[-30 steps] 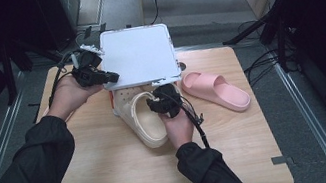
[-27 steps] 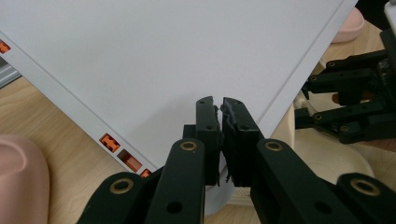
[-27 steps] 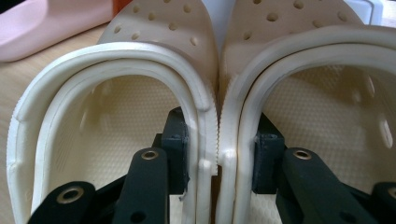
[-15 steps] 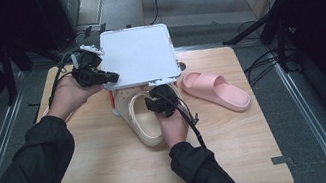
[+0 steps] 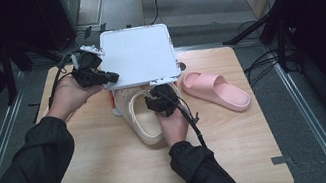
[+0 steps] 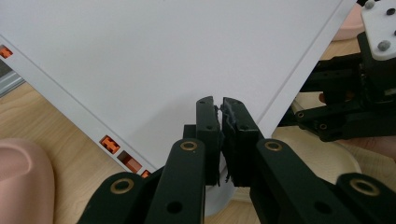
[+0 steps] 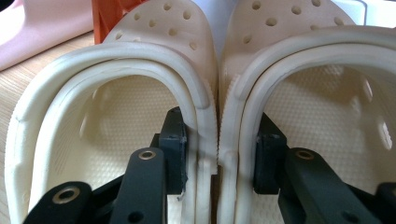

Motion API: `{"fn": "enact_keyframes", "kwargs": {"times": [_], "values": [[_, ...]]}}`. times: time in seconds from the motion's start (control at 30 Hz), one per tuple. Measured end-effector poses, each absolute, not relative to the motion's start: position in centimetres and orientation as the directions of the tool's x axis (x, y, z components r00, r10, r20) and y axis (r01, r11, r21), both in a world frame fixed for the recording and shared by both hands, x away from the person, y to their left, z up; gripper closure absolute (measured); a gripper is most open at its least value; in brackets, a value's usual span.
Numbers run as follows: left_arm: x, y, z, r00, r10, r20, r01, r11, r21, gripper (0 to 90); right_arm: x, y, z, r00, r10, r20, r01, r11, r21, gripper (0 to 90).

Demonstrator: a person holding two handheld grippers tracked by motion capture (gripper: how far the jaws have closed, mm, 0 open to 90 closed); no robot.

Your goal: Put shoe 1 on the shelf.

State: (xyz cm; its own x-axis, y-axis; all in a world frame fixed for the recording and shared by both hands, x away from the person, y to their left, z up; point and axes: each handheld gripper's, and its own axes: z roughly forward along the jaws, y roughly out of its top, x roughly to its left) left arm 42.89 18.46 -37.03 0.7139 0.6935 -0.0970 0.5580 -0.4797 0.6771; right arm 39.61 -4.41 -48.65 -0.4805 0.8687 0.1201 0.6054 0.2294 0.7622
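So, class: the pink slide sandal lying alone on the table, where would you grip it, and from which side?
Grip the pink slide sandal by its arched strap at the toe end. The strap stands up off the sole with an open gap beneath, so one jaw could probably slip under from the heel side, the other closing on top. It lies flat, clear of the cream clogs.

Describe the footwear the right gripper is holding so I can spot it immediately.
On the wooden table, just in front of the white box lid, lies a pair of cream clogs pinched together by the right gripper. Unlike the pink slide alongside, they are pale, perforated and heel-strapped.
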Motion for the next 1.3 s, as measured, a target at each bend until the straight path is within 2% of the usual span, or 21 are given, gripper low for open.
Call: {"fn": "enact_keyframes", "kwargs": {"times": [0.23, 0.53, 0.73, 0.83, 1.03, 1.13, 1.3], "values": [[42.9, 18.5, -37.1, 0.706, 0.698, -0.121, 0.573, -0.462, 0.677, 85.0, 39.1, -4.3, -48.9, -0.481, 0.87, 0.108, 0.59, 0.231, 0.774, 60.9], [43.0, 18.7, -37.2, 0.704, 0.697, -0.136, 0.575, -0.446, 0.685, 85.0, 39.0, -5.0, -49.1, -0.498, 0.854, 0.148, 0.61, 0.224, 0.76, 53.1], [43.0, 18.8, -37.3, 0.702, 0.698, -0.143, 0.577, -0.44, 0.688, 85.3, 38.5, -5.6, -48.7, -0.514, 0.845, 0.147, 0.602, 0.234, 0.763, 52.5], [43.1, 18.8, -37.2, 0.702, 0.697, -0.146, 0.579, -0.439, 0.687, 85.3, 38.0, -6.3, -48.3, -0.532, 0.83, 0.167, 0.607, 0.237, 0.758, 53.9], [43.1, 18.8, -37.2, 0.701, 0.698, -0.149, 0.583, -0.44, 0.683, 85.5, 36.6, -7.5, -47.2, -0.576, 0.805, 0.143, 0.585, 0.285, 0.759, 58.9], [43.1, 18.8, -37.2, 0.702, 0.697, -0.147, 0.583, -0.444, 0.68, 85.6, 35.7, -8.1, -46.9, -0.605, 0.782, 0.146, 0.571, 0.298, 0.765, 63.1], [43.1, 18.8, -37.1, 0.701, 0.699, -0.143, 0.584, -0.447, 0.677, 85.5, 34.3, -9.4, -46.2, -0.665, 0.728, 0.166, 0.539, 0.314, 0.781, 64.9]]}}
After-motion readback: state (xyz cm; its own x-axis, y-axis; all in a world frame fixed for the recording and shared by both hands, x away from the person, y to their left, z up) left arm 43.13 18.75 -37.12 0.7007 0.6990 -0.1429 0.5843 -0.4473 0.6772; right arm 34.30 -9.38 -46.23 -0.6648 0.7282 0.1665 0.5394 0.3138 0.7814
